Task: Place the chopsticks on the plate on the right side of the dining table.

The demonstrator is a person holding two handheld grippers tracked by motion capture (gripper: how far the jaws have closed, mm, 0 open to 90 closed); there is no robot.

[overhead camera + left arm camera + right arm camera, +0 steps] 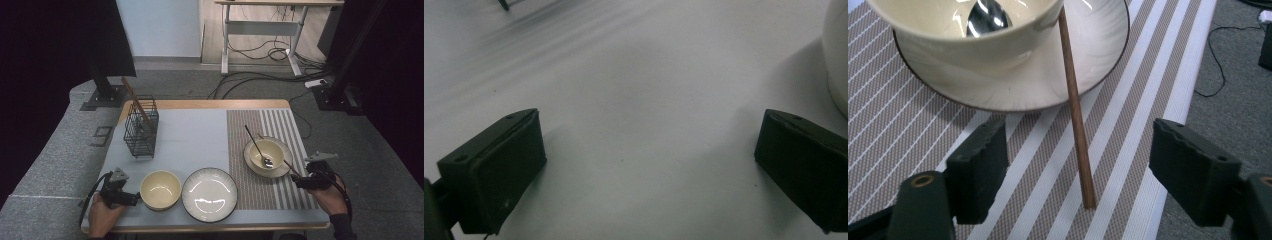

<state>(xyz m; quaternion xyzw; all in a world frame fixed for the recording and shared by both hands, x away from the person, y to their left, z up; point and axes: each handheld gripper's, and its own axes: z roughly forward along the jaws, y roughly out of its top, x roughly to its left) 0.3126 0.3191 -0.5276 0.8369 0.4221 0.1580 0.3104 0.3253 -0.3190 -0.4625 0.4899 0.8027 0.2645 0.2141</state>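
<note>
in the left gripper view we see only a cropped white curve at the right edge, which we take to be the empty bowl (838, 55); its rim is cut off. in the right gripper view the far end of the chopstick (1075, 107) runs behind the bowl on the plate (963, 42), so we cannot see where it ends, and the spoon (989, 15) shows only its scoop. in the high view the wire basket (141, 128) holds a brown stick whose lower part is hard to make out through the mesh. the left gripper (134, 199) sits low at the near left of the table (200, 130), held in the left hand (102, 215), just beside the empty bowl; its jaws stand wide apart over bare surface. the right gripper (295, 181) is held in the right hand (334, 200) at the near right, over the striped mat (290, 125), its jaws apart on either side of the chopstick's near end, not touching it. a ribbed plate (209, 194) lies between the two.
</note>
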